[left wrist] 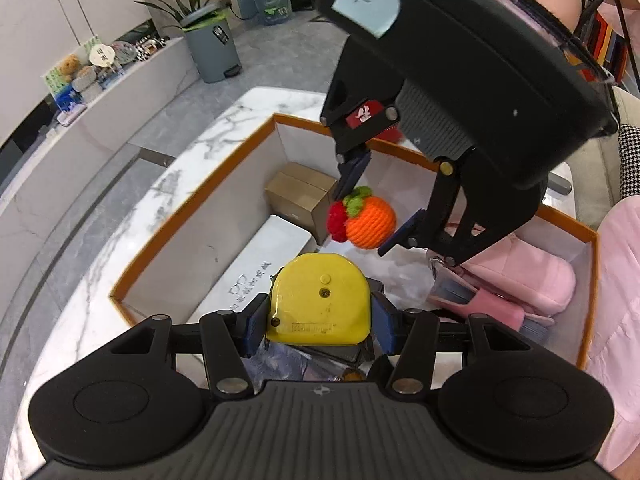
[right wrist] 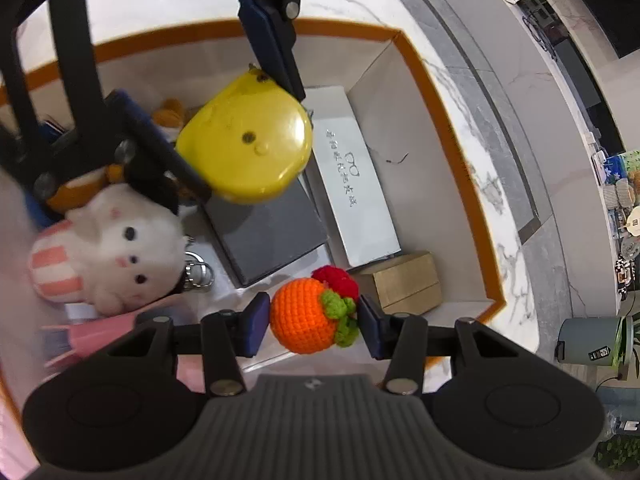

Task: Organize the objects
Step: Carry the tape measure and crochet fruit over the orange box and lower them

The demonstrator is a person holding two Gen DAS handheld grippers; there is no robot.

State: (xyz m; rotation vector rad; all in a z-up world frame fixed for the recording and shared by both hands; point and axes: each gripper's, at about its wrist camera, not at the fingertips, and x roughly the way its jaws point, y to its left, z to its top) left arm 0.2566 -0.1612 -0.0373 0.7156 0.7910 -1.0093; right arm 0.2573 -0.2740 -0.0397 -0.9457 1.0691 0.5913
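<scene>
My left claw (left wrist: 318,314) was clenched on one yellow tape measure (left wrist: 319,298), a glossy rounded case with a dark screw on its face, held above the box (left wrist: 192,208). My right claw (right wrist: 312,322) gripped one crocheted orange (right wrist: 303,316), knitted in bright yarn with green leaves and a red berry cluster at its top, also over the box. That single orange-rimmed box with pale walls sat on the marble tabletop (left wrist: 256,112). Inside I counted one long white carton (right wrist: 354,184) with printed glasses, one dark flat case (right wrist: 264,236), one small brown carton (right wrist: 408,282), one white plush toy (right wrist: 116,248) and one pink pouch (left wrist: 532,276).
</scene>
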